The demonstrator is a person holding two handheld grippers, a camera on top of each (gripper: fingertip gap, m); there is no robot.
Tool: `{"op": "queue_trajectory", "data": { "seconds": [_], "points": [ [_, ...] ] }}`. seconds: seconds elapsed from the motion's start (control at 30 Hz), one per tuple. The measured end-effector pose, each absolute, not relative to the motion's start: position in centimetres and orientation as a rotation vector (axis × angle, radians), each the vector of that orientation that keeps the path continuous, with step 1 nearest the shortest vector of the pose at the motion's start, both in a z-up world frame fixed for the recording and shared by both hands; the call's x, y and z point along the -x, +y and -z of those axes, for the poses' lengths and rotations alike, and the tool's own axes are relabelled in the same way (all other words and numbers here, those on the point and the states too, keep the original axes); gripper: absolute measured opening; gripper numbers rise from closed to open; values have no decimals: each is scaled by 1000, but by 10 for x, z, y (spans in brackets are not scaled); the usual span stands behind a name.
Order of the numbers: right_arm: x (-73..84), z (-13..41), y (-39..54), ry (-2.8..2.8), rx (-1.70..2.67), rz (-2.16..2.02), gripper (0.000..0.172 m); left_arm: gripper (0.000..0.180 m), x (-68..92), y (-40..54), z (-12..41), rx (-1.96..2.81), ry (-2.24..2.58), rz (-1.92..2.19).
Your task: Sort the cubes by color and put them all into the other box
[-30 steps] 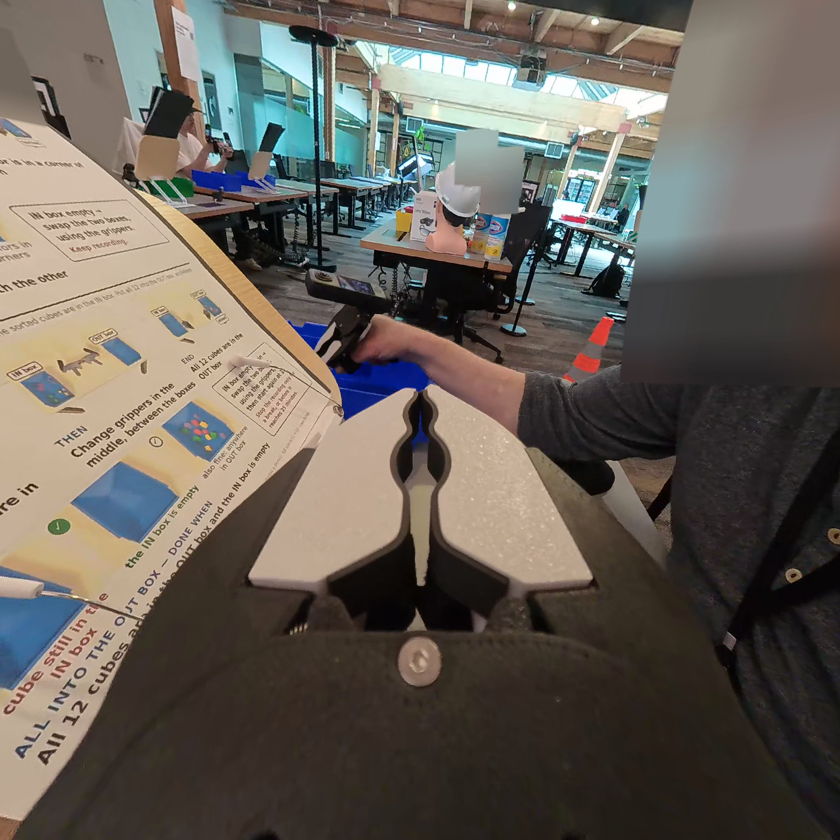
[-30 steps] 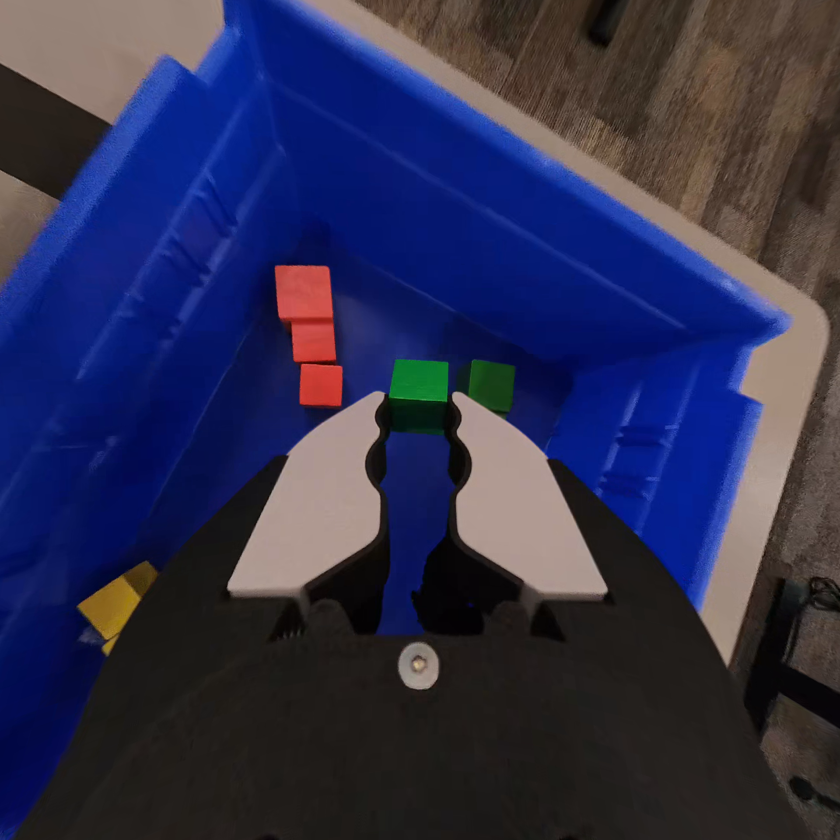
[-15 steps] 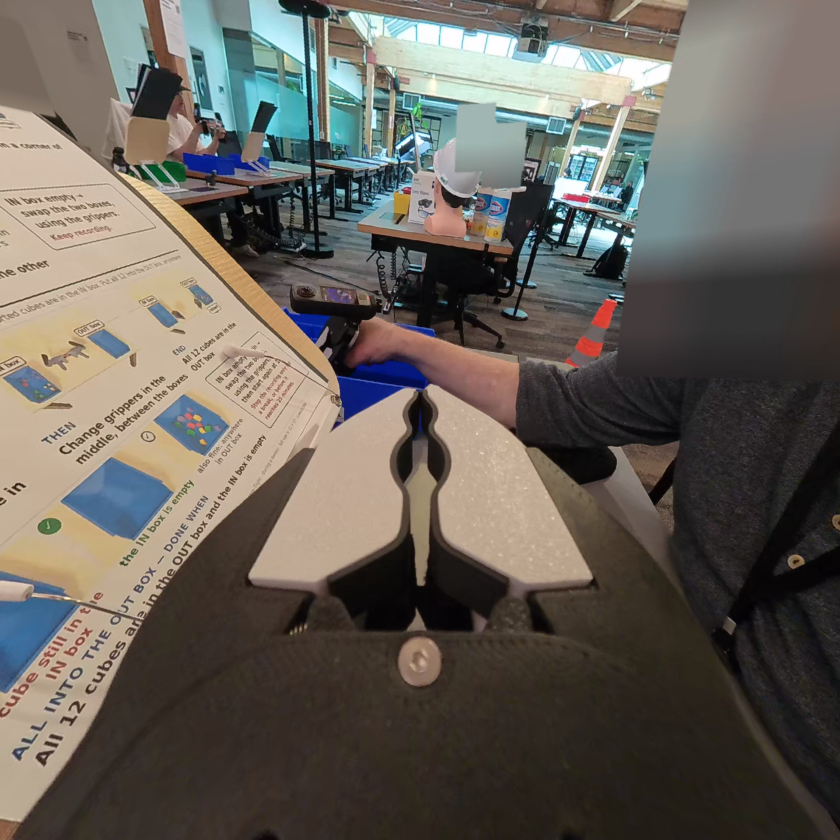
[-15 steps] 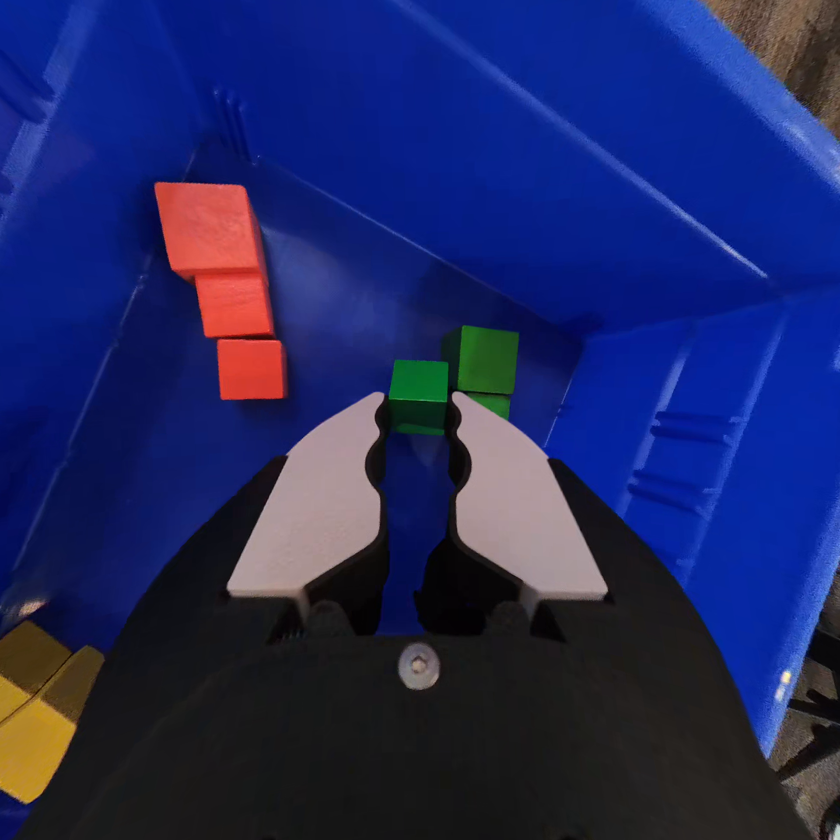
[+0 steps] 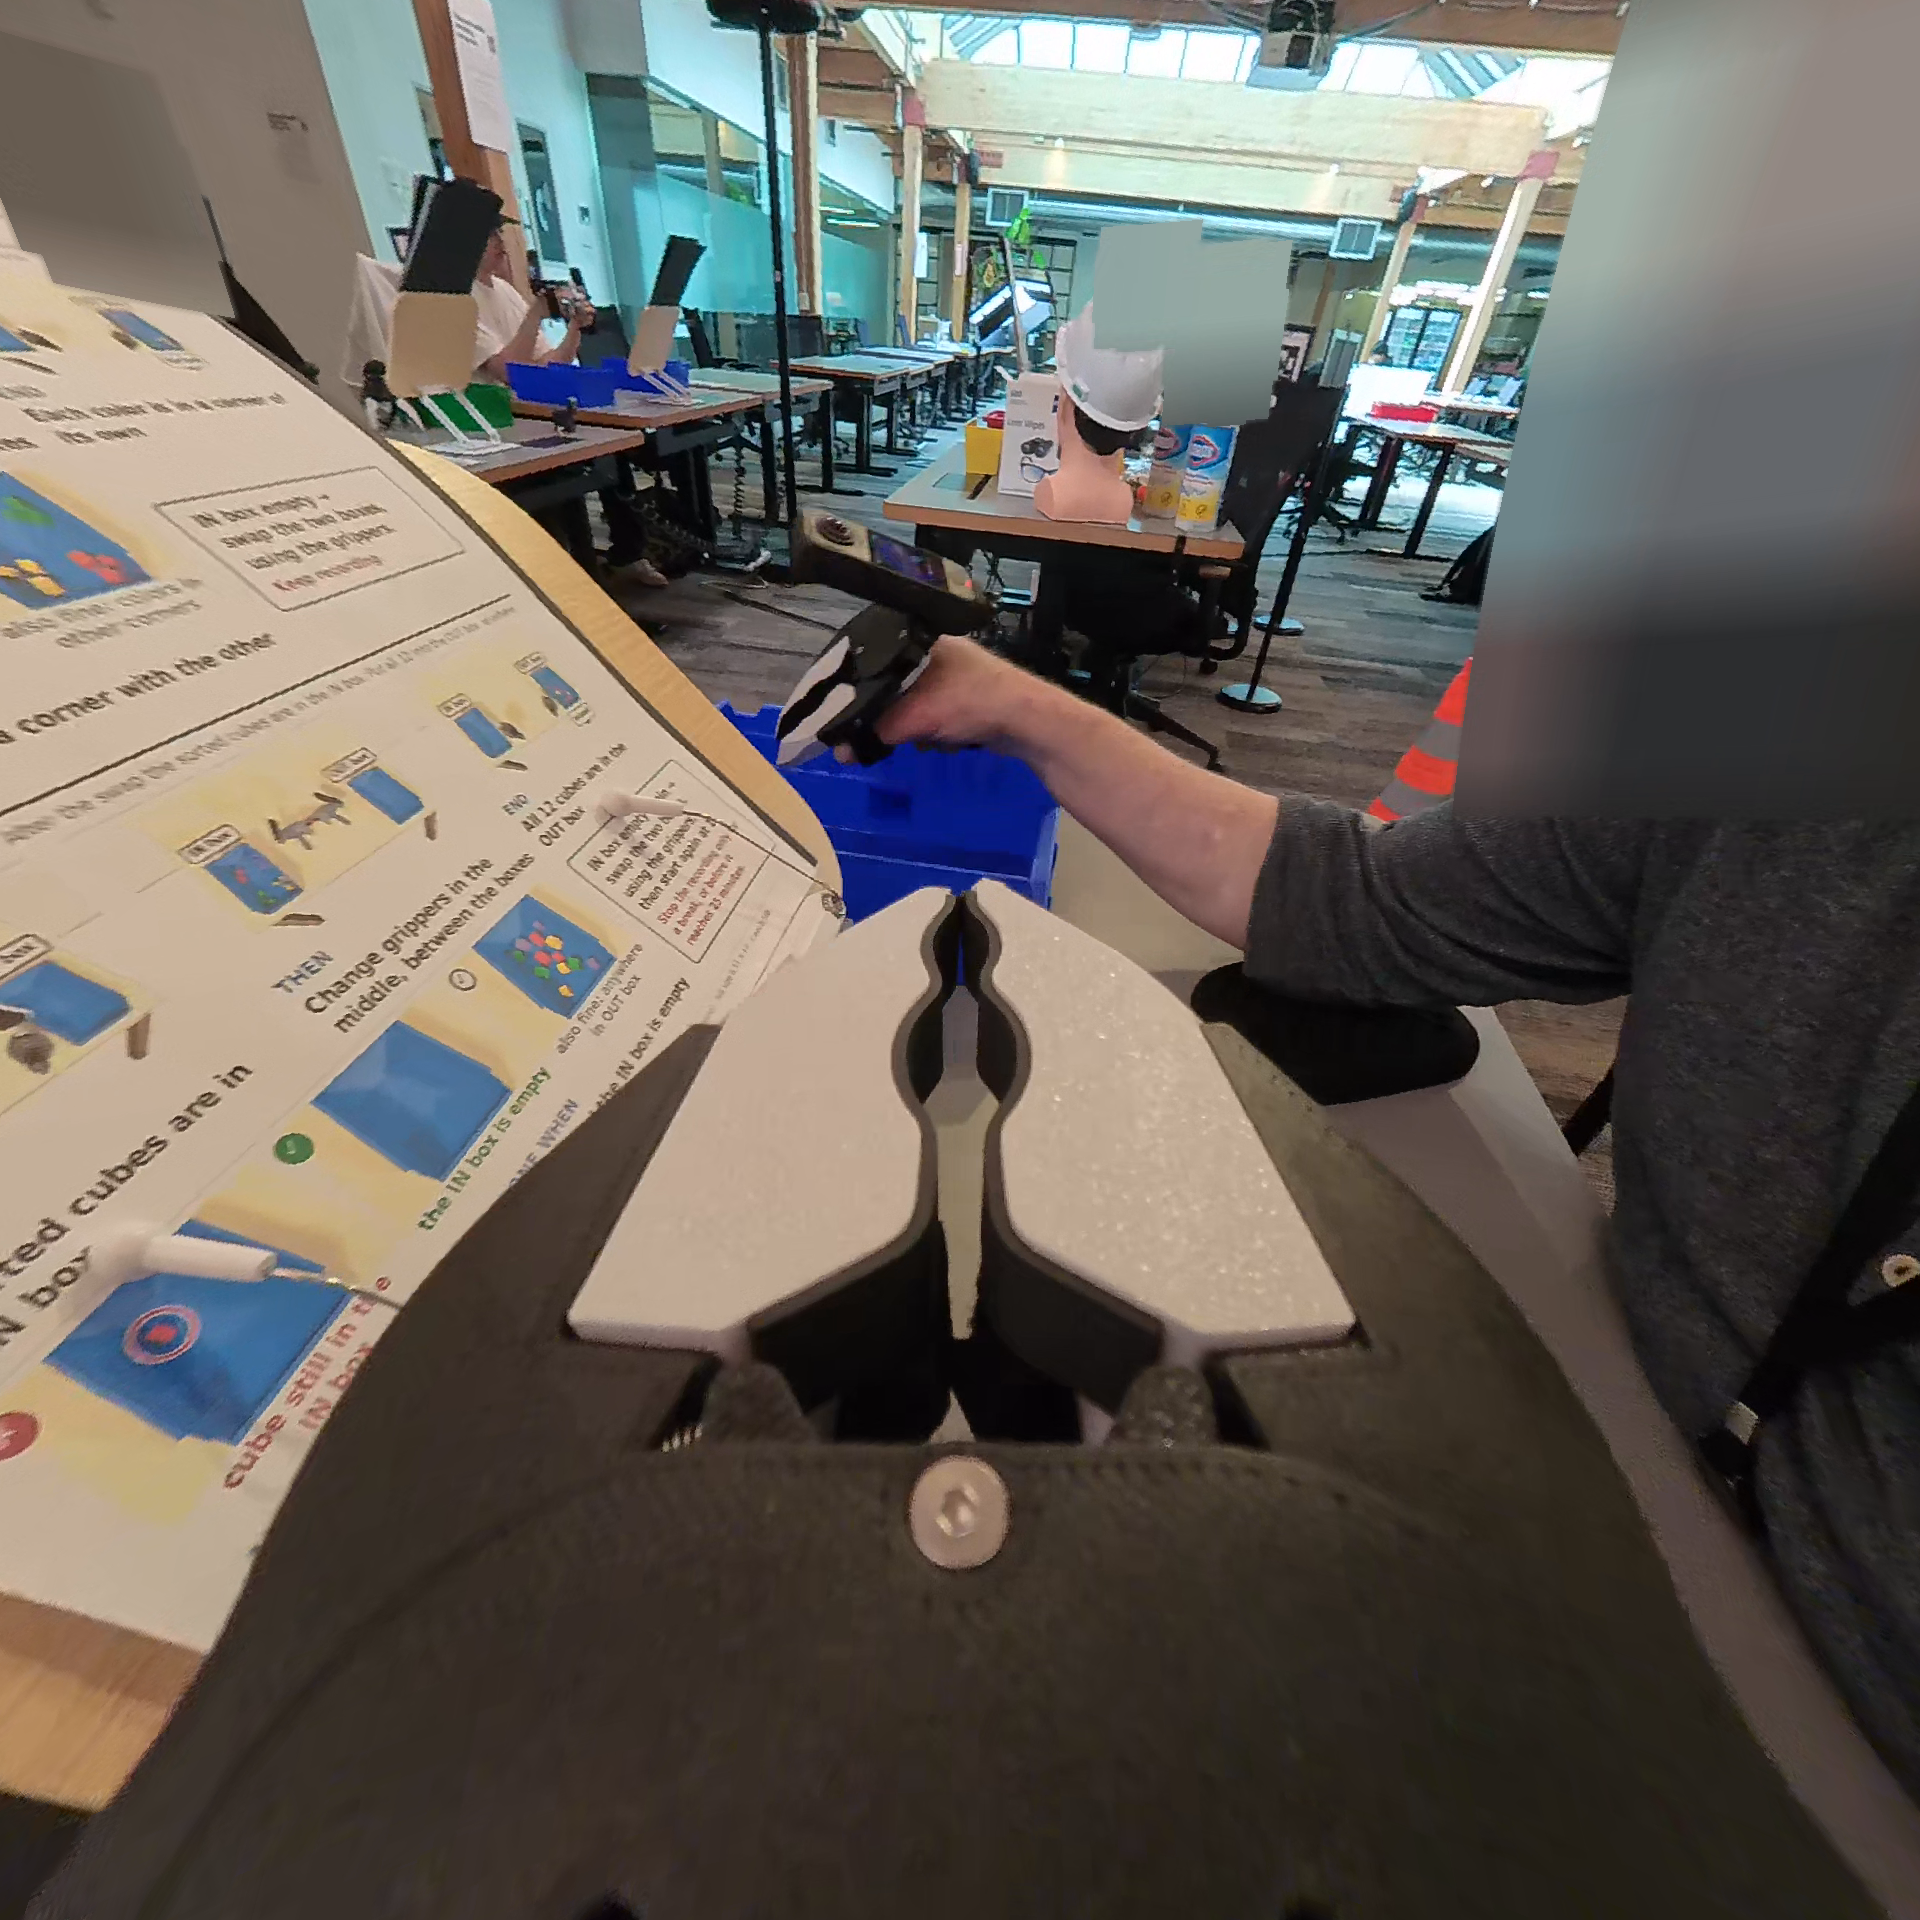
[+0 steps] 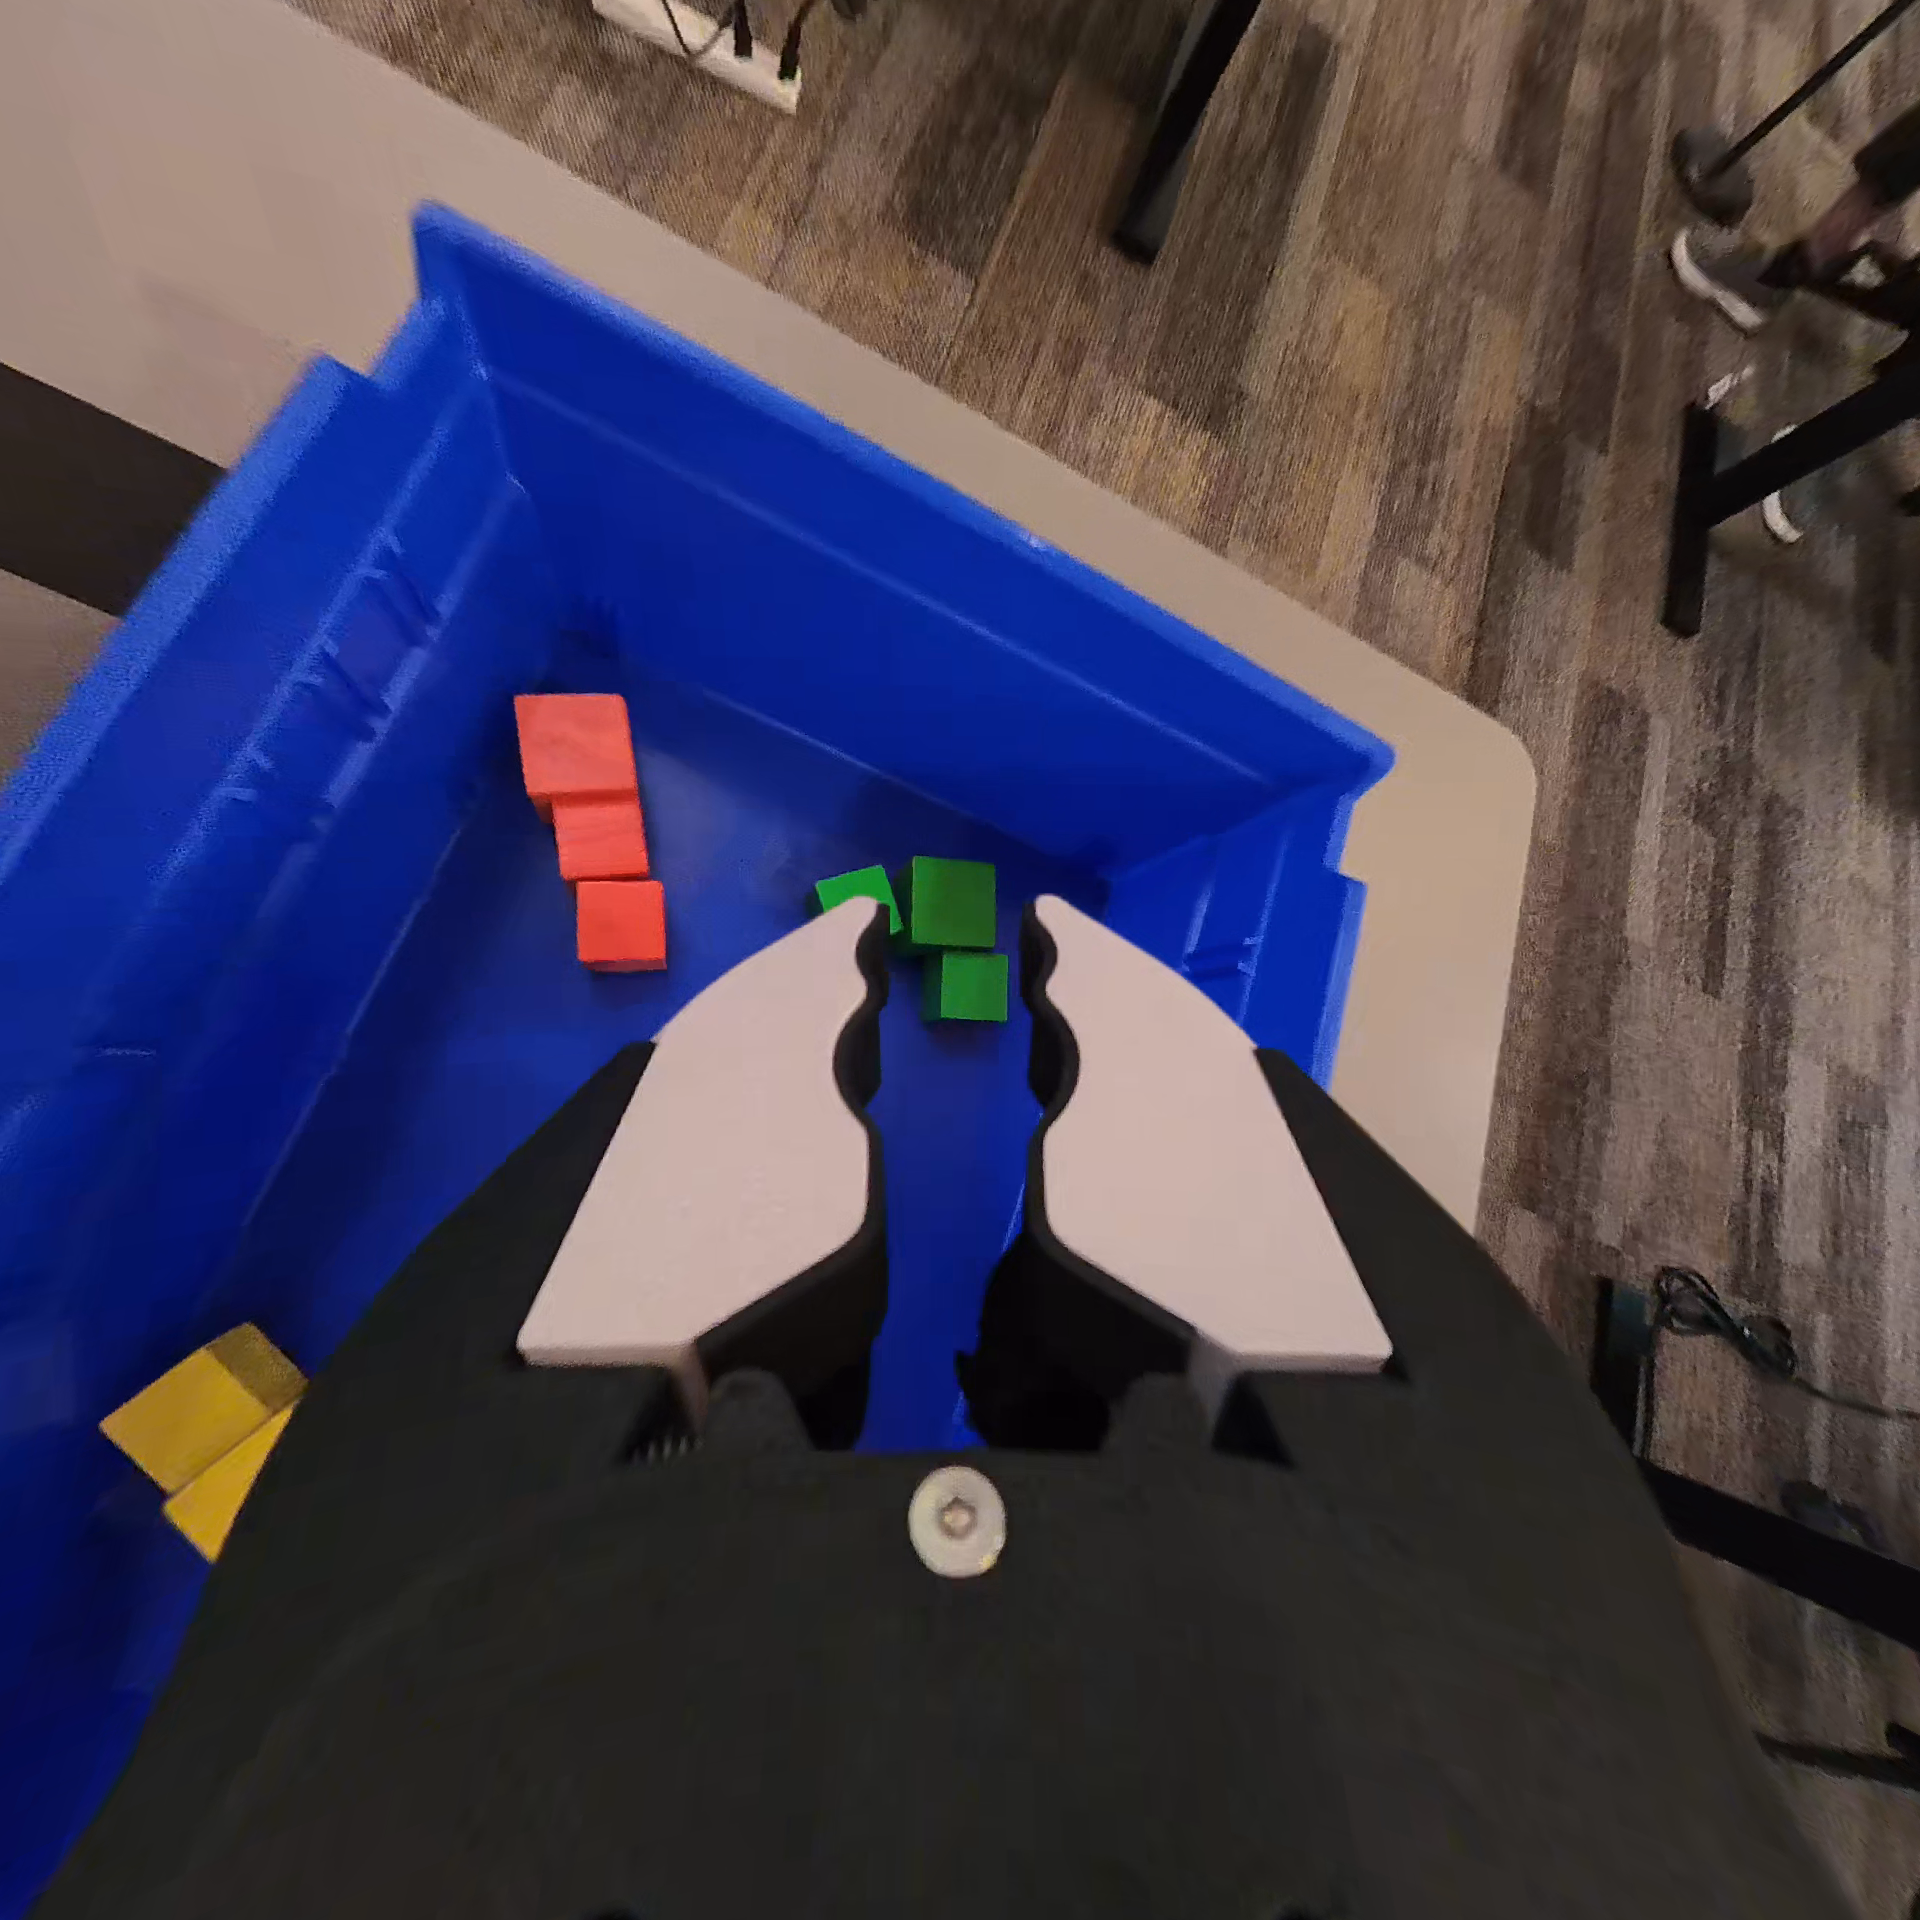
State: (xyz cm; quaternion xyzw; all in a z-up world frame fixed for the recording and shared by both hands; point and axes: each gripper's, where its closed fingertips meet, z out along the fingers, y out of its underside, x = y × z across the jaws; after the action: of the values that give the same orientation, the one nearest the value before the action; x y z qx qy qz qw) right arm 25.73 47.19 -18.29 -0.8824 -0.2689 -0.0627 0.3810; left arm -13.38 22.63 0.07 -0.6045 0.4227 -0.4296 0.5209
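Blue plastic box (image 6: pixel 935 623) sits on the pale bench (image 6: pixel 1455 883), holding sorted wooden cubes. Three red cubes (image 6: pixel 597 821) form a row at 10 o'clock from the right tongs (image 6: pixel 956 914), three green cubes (image 6: pixel 951 904) cluster at 12 o'clock near the box corner, and yellow cubes (image 6: pixel 203 1423) lie at 8 o'clock. The right tongs stand apart with nothing gripped, raised over the green cubes. The left tongs (image 5: pixel 961 899) are closed and empty, off beside an instruction sheet (image 5: pixel 312 831) at 9 o'clock.
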Motion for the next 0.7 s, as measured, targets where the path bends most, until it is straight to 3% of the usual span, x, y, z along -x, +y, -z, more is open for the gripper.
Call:
{"op": "queue_trajectory", "data": {
  "seconds": [0.7],
  "points": [
    [-228, 153, 457, -772, 2171, 51, 30, 0, 162, 235, -12, 1473, 944, 816]
  ]
}}
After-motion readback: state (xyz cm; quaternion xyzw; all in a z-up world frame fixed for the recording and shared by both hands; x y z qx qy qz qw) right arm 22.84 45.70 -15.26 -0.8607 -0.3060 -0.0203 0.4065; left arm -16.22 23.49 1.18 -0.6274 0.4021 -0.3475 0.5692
